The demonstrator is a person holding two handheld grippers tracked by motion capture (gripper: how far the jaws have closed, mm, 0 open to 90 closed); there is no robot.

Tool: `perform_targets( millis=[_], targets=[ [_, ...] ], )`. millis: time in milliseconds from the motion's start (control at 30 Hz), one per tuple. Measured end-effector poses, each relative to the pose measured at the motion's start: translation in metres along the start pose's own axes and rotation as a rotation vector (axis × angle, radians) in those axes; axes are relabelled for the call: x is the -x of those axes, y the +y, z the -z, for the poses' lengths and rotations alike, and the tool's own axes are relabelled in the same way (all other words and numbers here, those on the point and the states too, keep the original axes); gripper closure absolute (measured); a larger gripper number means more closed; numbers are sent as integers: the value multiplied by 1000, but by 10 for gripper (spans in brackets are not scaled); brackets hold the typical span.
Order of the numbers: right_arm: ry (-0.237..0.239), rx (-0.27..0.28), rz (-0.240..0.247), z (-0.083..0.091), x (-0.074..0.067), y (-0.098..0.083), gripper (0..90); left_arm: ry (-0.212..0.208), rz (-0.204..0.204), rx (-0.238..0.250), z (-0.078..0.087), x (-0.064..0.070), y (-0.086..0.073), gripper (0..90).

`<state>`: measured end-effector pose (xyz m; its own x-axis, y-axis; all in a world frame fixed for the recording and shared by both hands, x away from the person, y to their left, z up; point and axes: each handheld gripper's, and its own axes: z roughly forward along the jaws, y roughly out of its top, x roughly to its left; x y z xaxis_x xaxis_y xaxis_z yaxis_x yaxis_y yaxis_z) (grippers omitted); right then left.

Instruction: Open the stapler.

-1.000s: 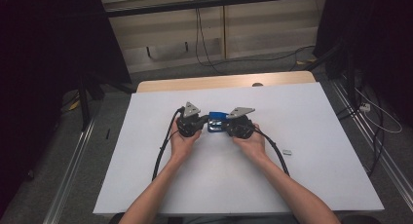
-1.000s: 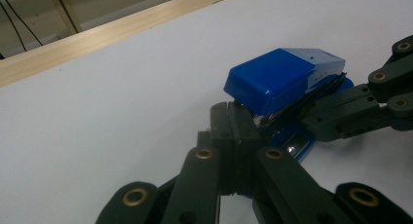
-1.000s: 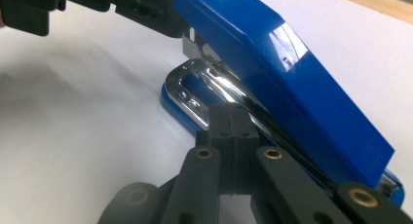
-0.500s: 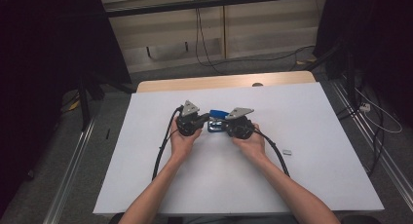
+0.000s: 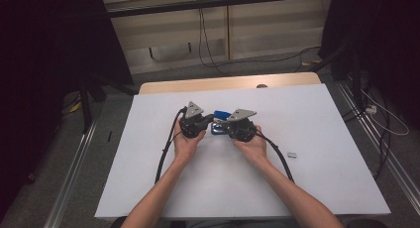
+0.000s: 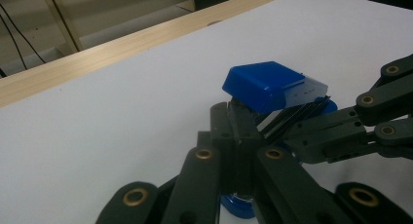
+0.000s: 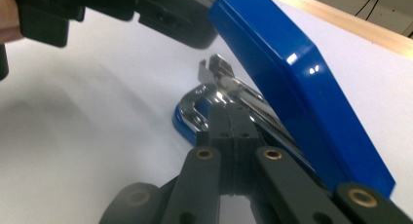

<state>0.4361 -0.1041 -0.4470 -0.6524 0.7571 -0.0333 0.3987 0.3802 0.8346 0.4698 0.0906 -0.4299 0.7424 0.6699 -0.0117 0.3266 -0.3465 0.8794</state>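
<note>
A blue stapler (image 5: 221,114) sits mid-table with its blue cover (image 6: 263,85) swung up off the blue base (image 7: 181,122). The chrome magazine (image 7: 214,73) is exposed beneath the cover (image 7: 292,78). My left gripper (image 5: 207,120) reaches in from the left, its jaws (image 6: 237,118) pressed together on the stapler just under the raised cover. My right gripper (image 5: 228,125) comes in from the right, shut (image 7: 229,121) on the magazine rail. In the left gripper view the right gripper (image 6: 341,131) crosses in from the right, beside the dark rail.
The white table top (image 5: 317,188) lies open around the hands. A small silvery piece (image 5: 291,154) rests to the right of the right forearm. A wooden strip (image 5: 228,83) runs along the far edge, with cables on the floor beyond it.
</note>
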Motion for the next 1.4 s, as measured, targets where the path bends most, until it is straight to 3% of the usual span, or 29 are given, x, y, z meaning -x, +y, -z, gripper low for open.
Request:
perform_targets(
  millis=[133,200,300,633,833,1167,1400],
  targets=[
    [-28,37,-9,-3,-4,4,900,-2,2,4,0,0,1,900],
    [-36,43,-19,-5,-6,5,900,6,-21,1,1,1,2,900],
    [-35,44,-22,-9,-9,6,900,-3,-4,7,1,1,2,900],
    [-89,70,-42,-12,-9,7,900,-2,-14,10,1,1,2,900],
    [-90,84,-59,-12,-9,7,900,4,9,11,1,-3,1,900],
    [-99,86,-49,-10,-7,8,900,-1,-8,-12,-4,-1,-1,900],
    [-100,84,-50,-10,-4,8,900,-7,15,-18,-8,-4,-5,900]
  ],
)
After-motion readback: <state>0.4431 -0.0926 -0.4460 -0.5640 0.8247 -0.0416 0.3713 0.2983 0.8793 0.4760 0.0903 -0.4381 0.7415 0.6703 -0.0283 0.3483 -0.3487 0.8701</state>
